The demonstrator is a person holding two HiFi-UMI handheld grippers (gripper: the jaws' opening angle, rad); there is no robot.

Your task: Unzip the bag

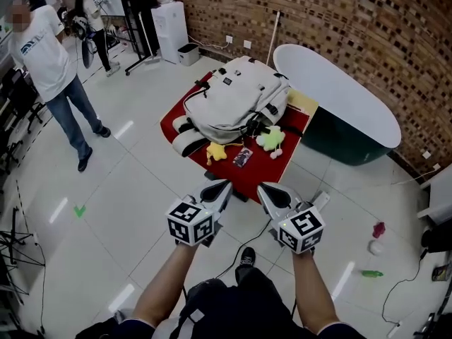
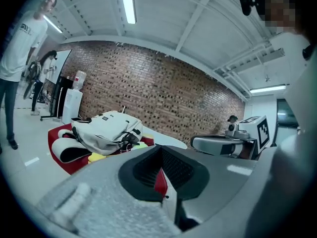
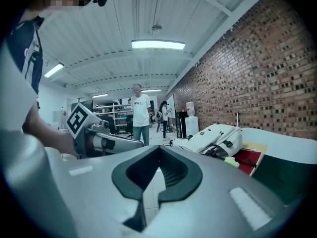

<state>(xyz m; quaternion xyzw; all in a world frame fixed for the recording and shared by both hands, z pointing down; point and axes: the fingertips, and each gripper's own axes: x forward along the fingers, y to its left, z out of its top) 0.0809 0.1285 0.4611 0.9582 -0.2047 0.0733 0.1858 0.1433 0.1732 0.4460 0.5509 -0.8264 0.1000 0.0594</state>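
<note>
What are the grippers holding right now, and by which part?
Nothing. The left gripper and right gripper are both shut and empty, short of the red table where the white backpack lies.

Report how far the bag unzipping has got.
Done: nothing; the bag lies on the red table with no opening showing. In hand: nothing; left tongs and right tongs are shut, empty, short of the table. To do: reach the bag and unzip it.
</note>
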